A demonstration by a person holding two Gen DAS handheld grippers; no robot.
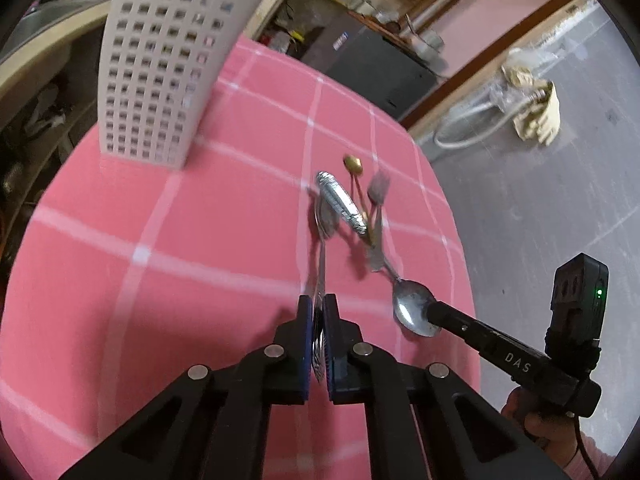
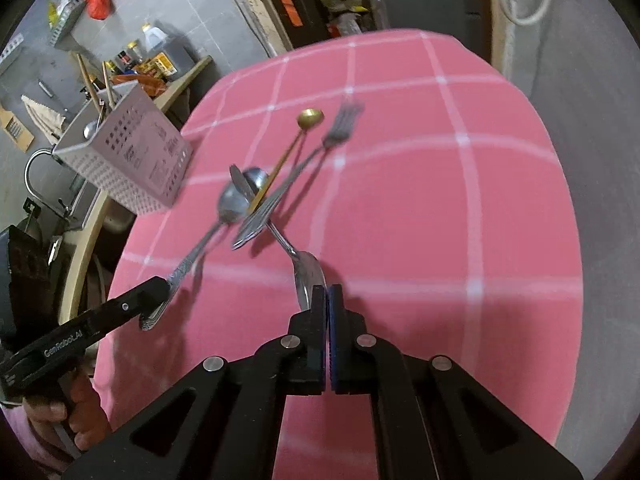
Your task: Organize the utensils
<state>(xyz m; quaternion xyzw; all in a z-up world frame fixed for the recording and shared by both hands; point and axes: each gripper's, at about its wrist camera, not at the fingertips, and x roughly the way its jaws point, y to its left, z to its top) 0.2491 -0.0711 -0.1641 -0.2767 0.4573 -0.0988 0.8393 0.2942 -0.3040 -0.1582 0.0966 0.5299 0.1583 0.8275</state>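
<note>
Two spoons are in your grip at once, so lift them slowly and one side at a time: their far ends lie tangled in the little pile with the gold spoon (image 2: 310,117), the fork (image 2: 344,122) and a flat patterned piece I take for a knife (image 1: 341,203). Your left gripper (image 1: 319,312) has its fingers clamped on the handle of one steel spoon (image 2: 232,204), bowl pointing away toward the pile. Your right gripper (image 2: 327,300) has its fingers pressed together on the bowl edge of the other steel spoon (image 1: 412,308), whose handle runs under the heap. Both sit on the pink checked table (image 2: 440,240). The white perforated holder (image 1: 160,60) stands upright well beyond the pile, on your left side; carry each spoon there handle-down.
</note>
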